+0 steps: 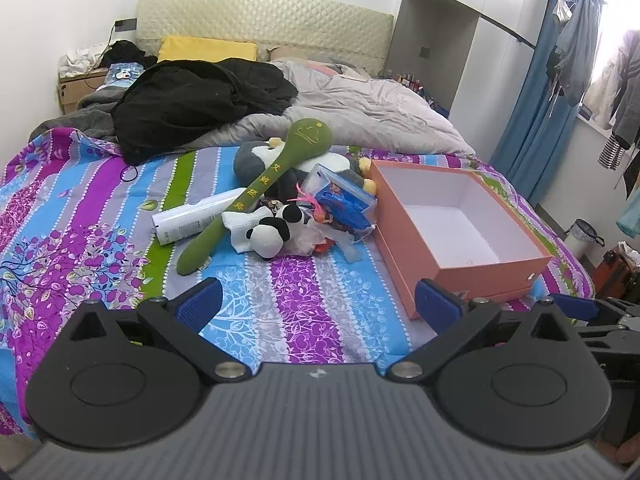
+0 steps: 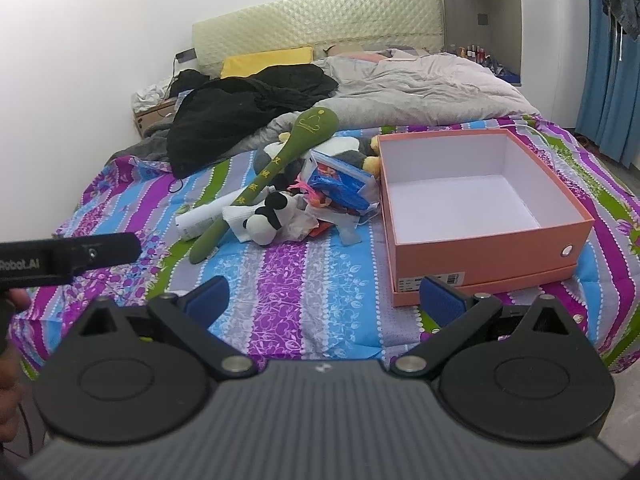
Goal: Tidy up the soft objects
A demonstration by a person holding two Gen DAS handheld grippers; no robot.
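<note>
Left tongs [image 1: 316,306], right tongs [image 2: 324,298] wide, empty; green plush spoon [image 1: 256,196] lies diagonally, bowl toward headboard.

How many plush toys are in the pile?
3, perhaps more hidden: green spoon plush lying across the top, panda in front, grey-white penguin underneath at the back.

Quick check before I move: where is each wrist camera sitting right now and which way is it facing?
Left wrist: rides the left gripper at the foot of the bed, facing the headboard over the toy pile, green plush spoon and empty orange box; own open fingers show, plus the other gripper's tip at right.
Right wrist: rides the right gripper, further right, facing the same way; open fingers show, with the left gripper's arm and a hand at left.
Shared: plush panda, spoon, box, floral sheet.
</note>
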